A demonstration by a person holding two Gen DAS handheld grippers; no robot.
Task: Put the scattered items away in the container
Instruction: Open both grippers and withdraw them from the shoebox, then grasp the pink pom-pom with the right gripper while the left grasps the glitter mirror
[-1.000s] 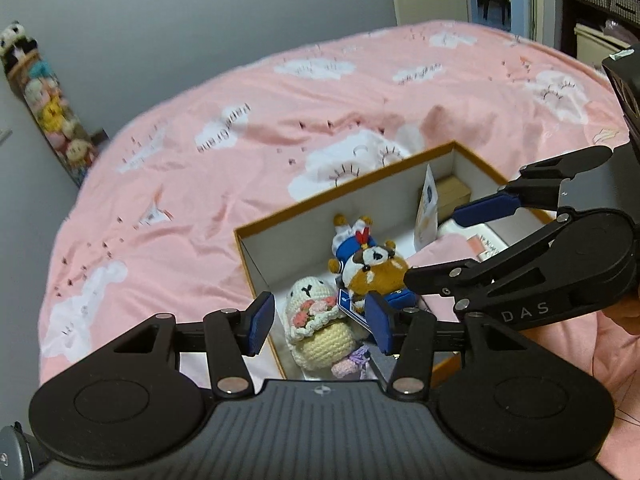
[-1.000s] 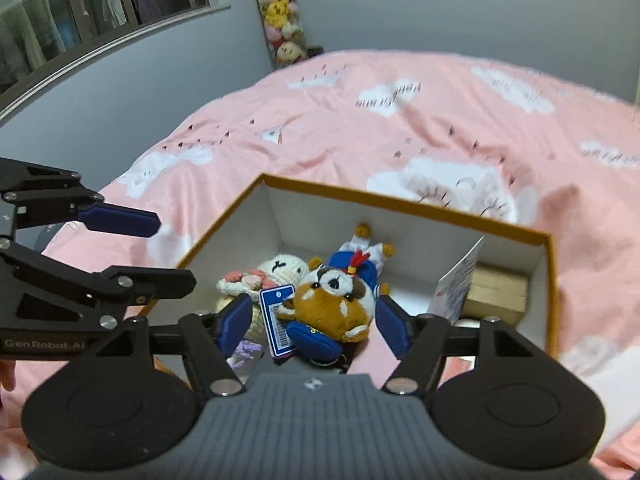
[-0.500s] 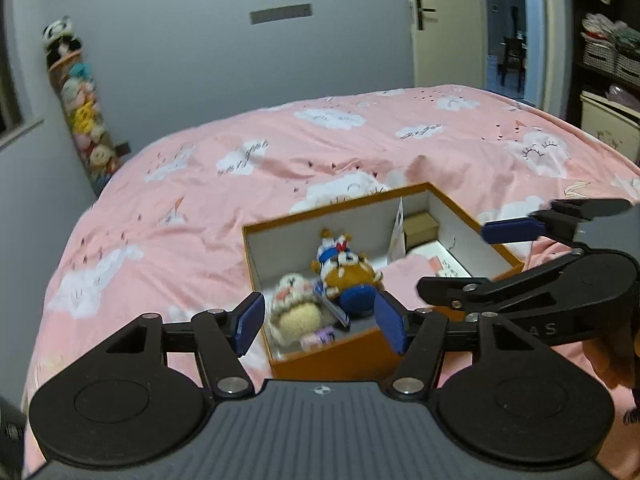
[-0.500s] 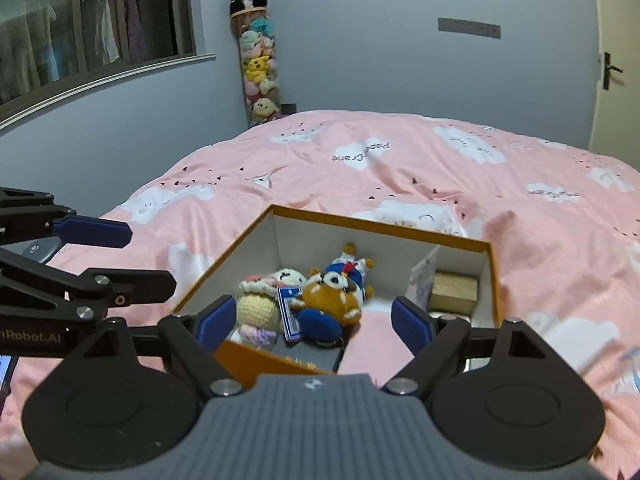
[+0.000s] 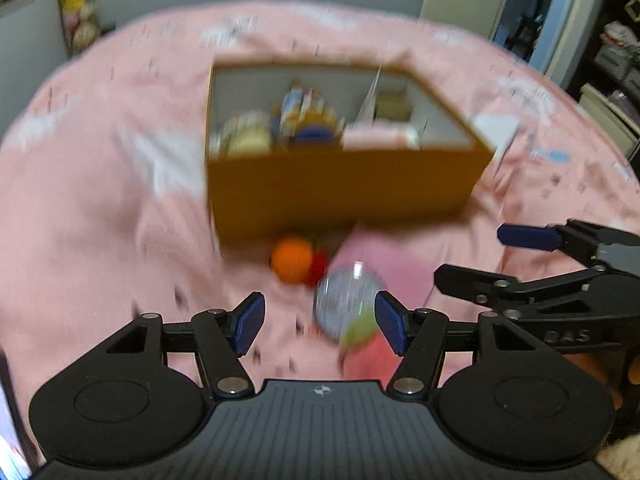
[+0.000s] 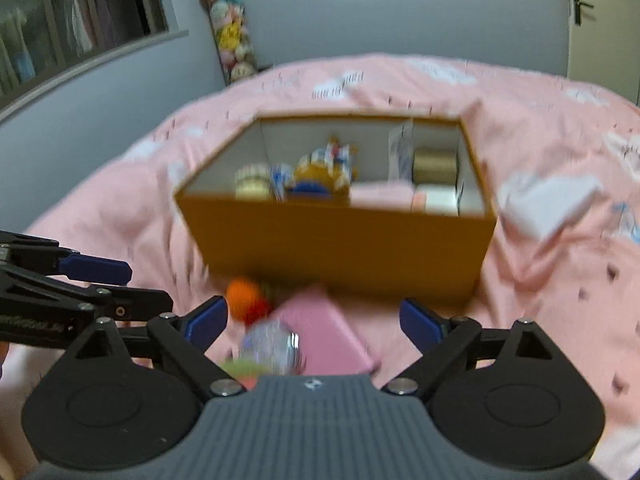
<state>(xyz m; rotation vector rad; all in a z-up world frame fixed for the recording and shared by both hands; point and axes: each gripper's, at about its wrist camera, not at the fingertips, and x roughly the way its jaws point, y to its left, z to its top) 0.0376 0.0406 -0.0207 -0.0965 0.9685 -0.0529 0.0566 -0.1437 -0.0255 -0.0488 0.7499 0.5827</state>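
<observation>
Both claws are backing away from the box [image 6: 340, 240] – a moment ago they were right over the toys [image 6: 316, 178] inside it. The right claw [image 6: 314, 318] is opening wider, nothing between its pads. The left claw [image 5: 316, 322] is open and empty too. On the bed [image 5: 100, 200], at six o'clock from the box, the orange ball [image 5: 291, 258], clear ball [image 5: 347, 300] and pink case [image 6: 326, 334] are waiting – next to go in.
</observation>
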